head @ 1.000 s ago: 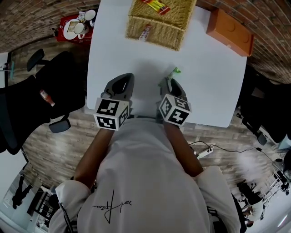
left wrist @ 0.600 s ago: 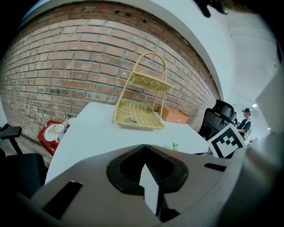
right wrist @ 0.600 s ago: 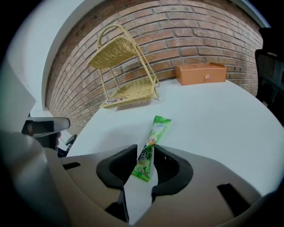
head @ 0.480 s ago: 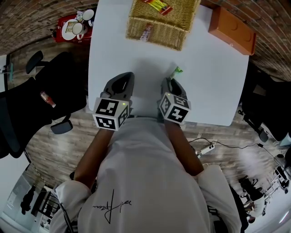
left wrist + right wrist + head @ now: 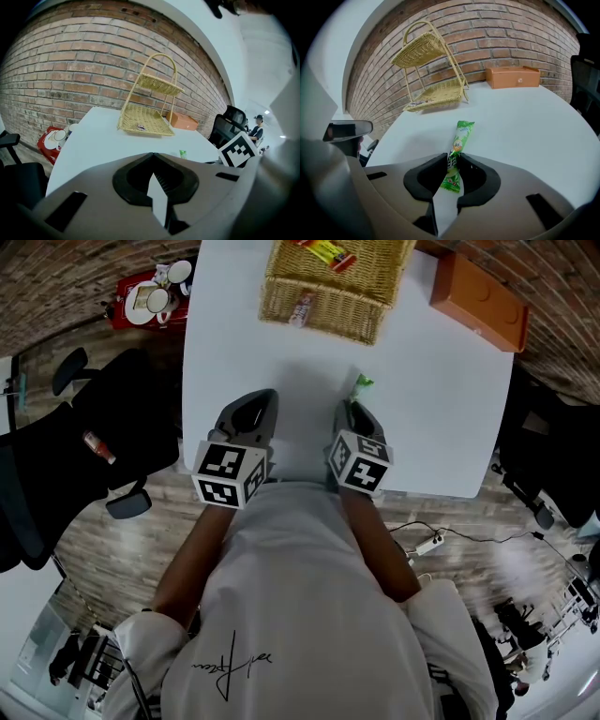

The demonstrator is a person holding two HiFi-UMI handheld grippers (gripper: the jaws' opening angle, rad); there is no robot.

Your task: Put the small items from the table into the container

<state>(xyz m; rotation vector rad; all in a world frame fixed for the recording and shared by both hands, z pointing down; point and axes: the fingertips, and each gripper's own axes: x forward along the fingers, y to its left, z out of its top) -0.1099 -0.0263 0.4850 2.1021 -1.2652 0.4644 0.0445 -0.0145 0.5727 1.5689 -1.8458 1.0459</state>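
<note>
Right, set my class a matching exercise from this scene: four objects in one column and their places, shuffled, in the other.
Objects
1. green snack packet
2. orange rectangular box
3. two-tier woven wicker basket
4. red tray carrying white cups

Places
A. off the white table, beside its far left corner
B. on the table's far right corner
C. lying on the table's near part
D. at the table's far end, left of the box

Pairs: 1-C, 2-B, 3-D, 4-A
</note>
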